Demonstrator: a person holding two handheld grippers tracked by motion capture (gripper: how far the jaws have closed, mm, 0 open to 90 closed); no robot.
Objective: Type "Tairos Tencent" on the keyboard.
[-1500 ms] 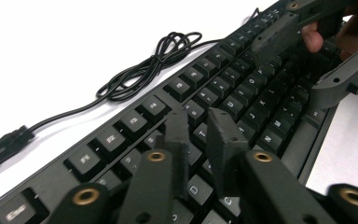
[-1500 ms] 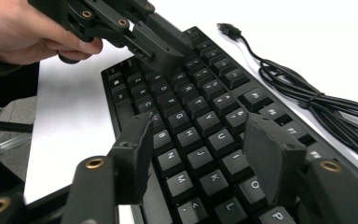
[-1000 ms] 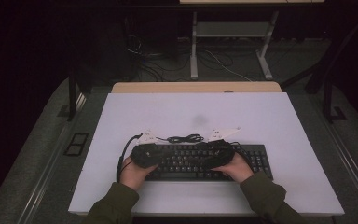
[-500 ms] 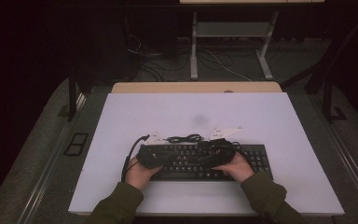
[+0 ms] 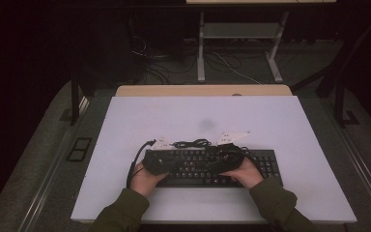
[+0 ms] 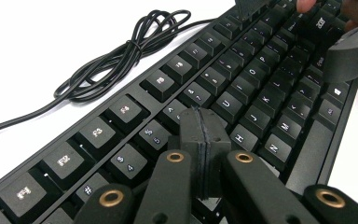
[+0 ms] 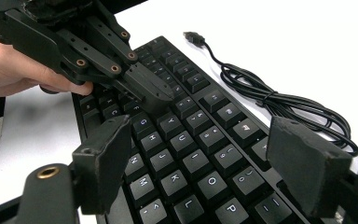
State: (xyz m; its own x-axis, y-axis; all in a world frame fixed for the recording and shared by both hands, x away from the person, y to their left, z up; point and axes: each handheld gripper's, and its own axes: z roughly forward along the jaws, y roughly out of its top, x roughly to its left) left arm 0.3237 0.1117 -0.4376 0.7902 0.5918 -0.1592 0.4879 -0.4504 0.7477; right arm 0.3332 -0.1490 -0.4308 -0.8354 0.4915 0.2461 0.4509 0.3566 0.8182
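A black keyboard (image 5: 265, 166) lies near the front of the white table (image 5: 198, 116), with its black cable (image 5: 191, 143) coiled just behind it. My left gripper (image 5: 175, 165) is shut with nothing held. In the left gripper view its pads (image 6: 204, 135) meet low over the number and letter keys (image 6: 242, 79). The right gripper view shows that tip (image 7: 154, 93) resting on the keys. My right gripper (image 5: 216, 164) hovers open above the keyboard's middle; its jaws (image 7: 205, 158) stand wide apart over the letter keys (image 7: 200, 140), and nothing is between them.
The coiled cable (image 7: 279, 102) ends in a loose USB plug (image 7: 193, 36) on the table. Small white tags (image 5: 234, 135) lie behind the keyboard. A wooden table edge (image 5: 203, 90) and desk legs (image 5: 201, 48) stand beyond.
My left gripper has crept slightly to the right along the keyboard. The right hand has kept still.
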